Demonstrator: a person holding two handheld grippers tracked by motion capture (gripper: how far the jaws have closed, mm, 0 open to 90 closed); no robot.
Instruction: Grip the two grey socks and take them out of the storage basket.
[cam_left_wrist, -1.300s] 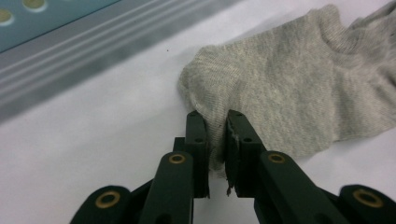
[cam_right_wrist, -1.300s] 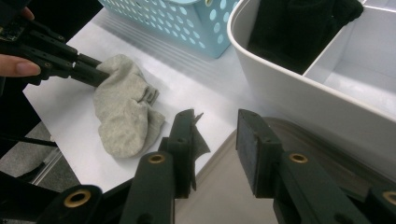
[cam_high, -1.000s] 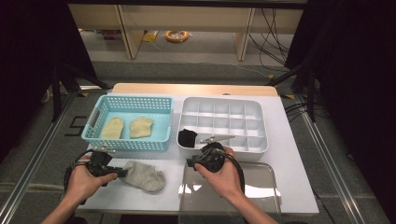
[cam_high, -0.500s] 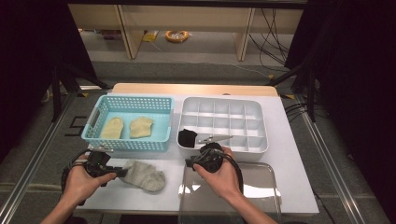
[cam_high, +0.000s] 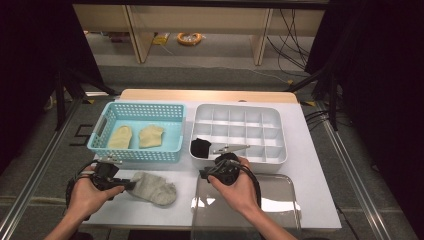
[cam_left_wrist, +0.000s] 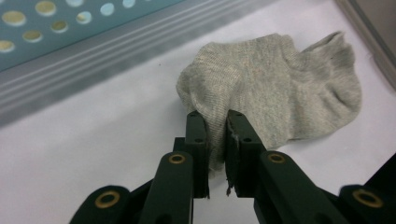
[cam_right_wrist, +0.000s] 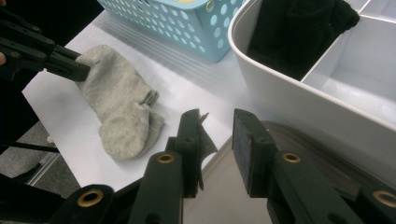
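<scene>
A grey ankle sock (cam_high: 155, 189) lies on the white table in front of the teal basket (cam_high: 172, 155). My left gripper (cam_high: 127, 185) is shut on the sock's left edge; in the left gripper view the pads (cam_left_wrist: 216, 135) pinch a fold of the grey sock (cam_left_wrist: 275, 88). My right gripper (cam_high: 206, 174) hovers by the front left corner of the white compartment box (cam_high: 240, 162). Its jaws (cam_right_wrist: 217, 126) stand apart with nothing between them and have just been closing. From there I see the grey sock (cam_right_wrist: 121, 112) and the left gripper (cam_right_wrist: 60, 63).
Two yellow socks (cam_high: 135, 136) lie in the teal basket. A black sock (cam_high: 201, 147) fills a front left compartment of the box, with a silver clip (cam_high: 231, 148) beside it. A clear tray (cam_high: 280, 200) sits at the front right. The table's front edge is near both hands.
</scene>
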